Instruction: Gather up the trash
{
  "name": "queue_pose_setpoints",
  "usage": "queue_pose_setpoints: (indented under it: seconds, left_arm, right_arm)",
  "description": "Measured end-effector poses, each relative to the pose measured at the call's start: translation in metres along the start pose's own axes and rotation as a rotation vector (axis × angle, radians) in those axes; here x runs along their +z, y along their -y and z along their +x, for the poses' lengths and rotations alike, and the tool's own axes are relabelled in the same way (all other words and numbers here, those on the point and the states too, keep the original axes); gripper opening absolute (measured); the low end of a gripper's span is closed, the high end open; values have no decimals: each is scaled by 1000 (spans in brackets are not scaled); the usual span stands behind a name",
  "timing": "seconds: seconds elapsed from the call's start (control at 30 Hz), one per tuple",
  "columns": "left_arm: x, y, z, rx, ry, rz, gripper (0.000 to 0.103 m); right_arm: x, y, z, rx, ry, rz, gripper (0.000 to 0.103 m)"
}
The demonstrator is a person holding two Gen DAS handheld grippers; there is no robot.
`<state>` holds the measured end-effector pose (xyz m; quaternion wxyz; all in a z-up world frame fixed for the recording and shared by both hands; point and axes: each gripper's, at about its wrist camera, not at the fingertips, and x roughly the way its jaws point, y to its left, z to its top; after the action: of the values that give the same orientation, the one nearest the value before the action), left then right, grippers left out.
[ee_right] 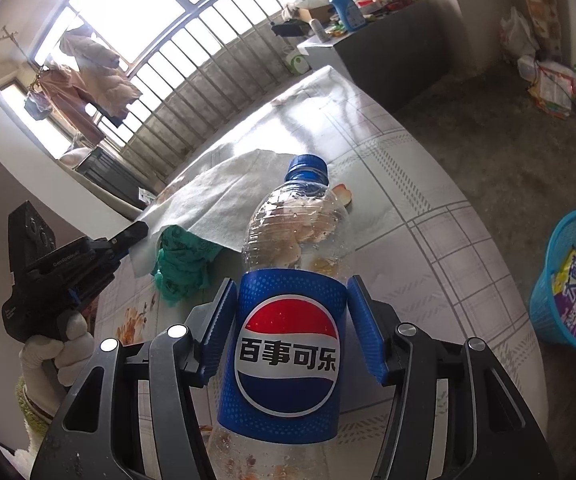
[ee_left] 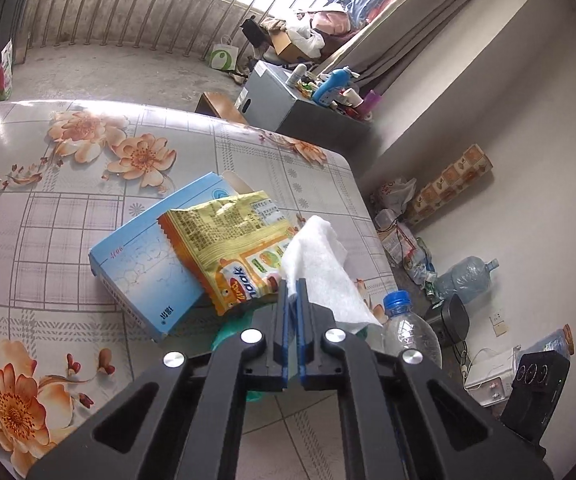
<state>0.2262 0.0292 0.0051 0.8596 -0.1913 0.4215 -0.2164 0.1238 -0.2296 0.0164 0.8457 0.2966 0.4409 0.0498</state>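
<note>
Left gripper pinched shut on the edge of a white tissue, paper draped over the right finger. Right gripper clamped at mid-width round a clear Pepsi bottle, pads pressed on the blue label, blue cap pointing away. Beyond the left fingertips, a yellow snack wrapper overlapping a blue box on the floral tablecloth. On the floor, right of the table, a blue basket holding wrappers.
</note>
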Motion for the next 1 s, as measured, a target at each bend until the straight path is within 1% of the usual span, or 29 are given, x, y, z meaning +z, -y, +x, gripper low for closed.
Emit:
queue_pose_setpoints:
  seconds: [0.1,0.2,0.33,0.43,0.5,0.57,0.63,0.67,0.7,0.73,0.77,0.8,0.83,0.9,0.97,1.0]
  left_arm:
    - [-8,23,-22,-47,29,97,0]
    - [-21,42,-46,-103,21,166,0]
    - [-46,54,-78,-208,-48,206,0]
    - [-66,57,-96,-235,-95,255,0]
    - [-82,55,-101,-269,-165,262,1]
    - [-101,49,-99,-231,-217,257,1]
    - [-115,39,-91,-173,-269,249,7]
    - [-118,32,-87,-145,-287,227,21]
    - [-119,25,-84,-116,-294,200,33]
    - [-119,20,-84,-94,-287,184,35]
    - [-117,15,-83,-66,-269,174,39]
    - [-113,12,-83,-41,-249,167,47]
    - [-110,10,-83,-20,-231,163,51]
    - [-103,10,-79,29,-191,173,53]
    - [-98,15,-74,75,-165,211,53]
    - [-97,18,-70,70,-167,227,55]
  right_arm:
    - [1,2,-6,-5,7,6,53]
    - [-3,5,-14,-7,17,20,53]
    - [-10,10,-25,-15,33,30,53]
    - [-15,14,-31,-19,37,40,53]
    - [-18,15,-33,-16,38,48,53]
    - [-20,16,-34,-21,34,51,53]
    - [-23,16,-33,-25,27,53,53]
    - [-24,16,-32,-26,24,55,53]
    - [-23,15,-32,-24,21,56,53]
    - [-23,14,-31,-22,21,55,53]
    - [-23,14,-32,-23,21,53,53]
    - [-24,13,-31,-23,21,51,53]
    - [-23,13,-31,-22,20,49,53]
    - [-23,13,-30,-23,21,45,53]
    - [-25,13,-29,-21,21,44,53]
    - [-26,13,-29,-20,22,45,53]
